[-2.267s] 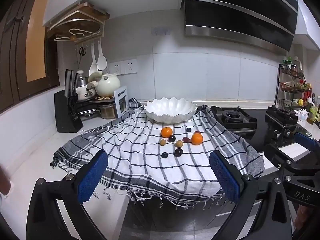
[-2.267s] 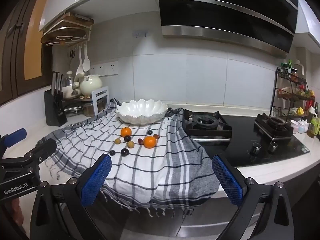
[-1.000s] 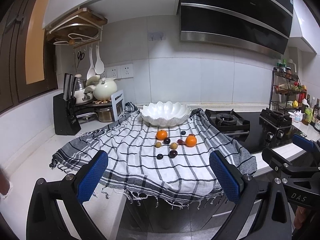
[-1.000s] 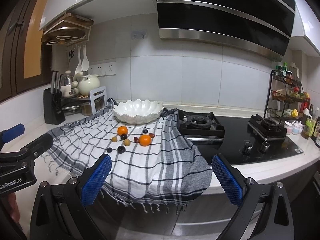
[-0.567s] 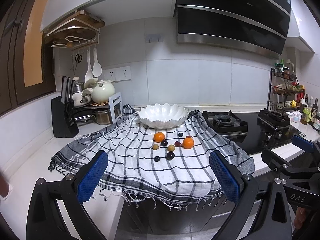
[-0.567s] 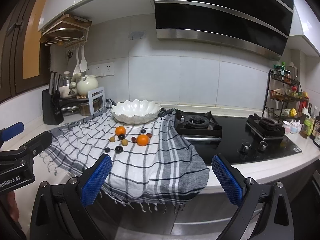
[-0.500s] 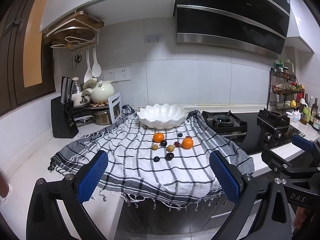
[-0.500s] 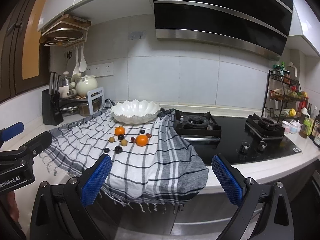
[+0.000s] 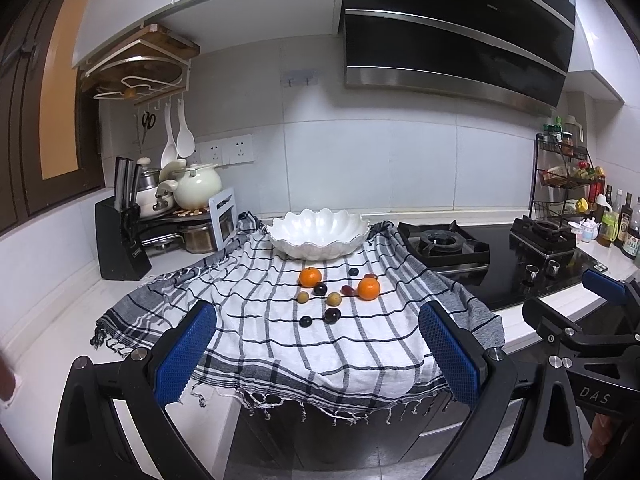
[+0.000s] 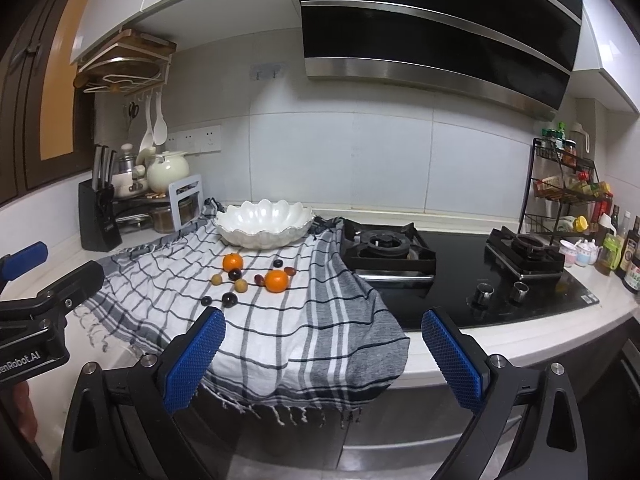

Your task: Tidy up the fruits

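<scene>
Left wrist view shows the left gripper (image 9: 316,352) and right gripper (image 10: 322,352) spread wide, holding nothing, back from the counter. Fruits (image 9: 334,294) lie loose on the checked cloth (image 9: 256,320); beyond, the white bowl (image 9: 318,234) looks empty. Nothing is sorted yet; next, probably reach for one orange (image 9: 368,289).

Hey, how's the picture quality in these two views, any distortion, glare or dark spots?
Left wrist view: strong fisheye bending, black corners, fruit sharp. Right wrist view: same curvature, glare streaks on the range hood, dim under the counter.
</scene>
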The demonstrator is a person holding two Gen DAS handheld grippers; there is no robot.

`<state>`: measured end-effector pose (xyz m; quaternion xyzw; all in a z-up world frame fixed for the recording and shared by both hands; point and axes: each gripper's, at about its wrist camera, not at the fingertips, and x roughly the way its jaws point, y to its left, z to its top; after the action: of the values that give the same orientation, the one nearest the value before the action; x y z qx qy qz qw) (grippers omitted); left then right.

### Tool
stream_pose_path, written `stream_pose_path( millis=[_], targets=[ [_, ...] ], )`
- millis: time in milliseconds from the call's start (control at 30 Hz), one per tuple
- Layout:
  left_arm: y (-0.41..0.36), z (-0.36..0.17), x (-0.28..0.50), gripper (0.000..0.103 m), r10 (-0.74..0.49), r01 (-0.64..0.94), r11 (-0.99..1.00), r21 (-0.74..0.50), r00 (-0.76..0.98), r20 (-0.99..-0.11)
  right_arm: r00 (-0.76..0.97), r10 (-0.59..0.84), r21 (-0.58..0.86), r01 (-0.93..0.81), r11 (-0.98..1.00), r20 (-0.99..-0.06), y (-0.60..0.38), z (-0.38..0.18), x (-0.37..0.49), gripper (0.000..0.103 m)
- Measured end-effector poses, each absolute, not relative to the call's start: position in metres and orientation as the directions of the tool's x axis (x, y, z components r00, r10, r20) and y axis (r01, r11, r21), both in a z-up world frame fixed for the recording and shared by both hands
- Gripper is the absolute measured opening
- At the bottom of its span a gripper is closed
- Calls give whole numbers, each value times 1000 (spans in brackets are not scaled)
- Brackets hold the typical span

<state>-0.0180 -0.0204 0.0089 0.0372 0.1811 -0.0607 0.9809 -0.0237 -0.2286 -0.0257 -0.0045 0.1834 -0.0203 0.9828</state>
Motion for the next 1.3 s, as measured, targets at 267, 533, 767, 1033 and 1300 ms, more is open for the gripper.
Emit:
stream_pose_path(
  millis=[267, 533, 767, 1033, 1300],
  targets=[
    [-21, 8, -16, 103, -108, 135, 989, 53, 927, -360, 933, -49, -18, 45, 999, -358, -229, -26, -24, 100],
    [-20, 8, -7, 103, -99, 127, 991, 52, 924, -369, 929, -41, -21, 36, 999, -367, -226, -25, -14, 100],
    [-15, -1, 9, 103, -97, 134, 988, 70, 916, -390, 926, -37, -36, 25, 999, -377, -215, -30, 1, 100],
    [-1, -11, 49, 103, -86, 122, 991, 56, 899, -429, 915, 10, -35, -26, 999, -404, -200, -35, 41, 100],
    [9, -27, 102, 84, -81, 137, 987, 83, 873, -481, 904, 73, -51, -104, 993, -421, -176, -45, 97, 92]
  ],
)
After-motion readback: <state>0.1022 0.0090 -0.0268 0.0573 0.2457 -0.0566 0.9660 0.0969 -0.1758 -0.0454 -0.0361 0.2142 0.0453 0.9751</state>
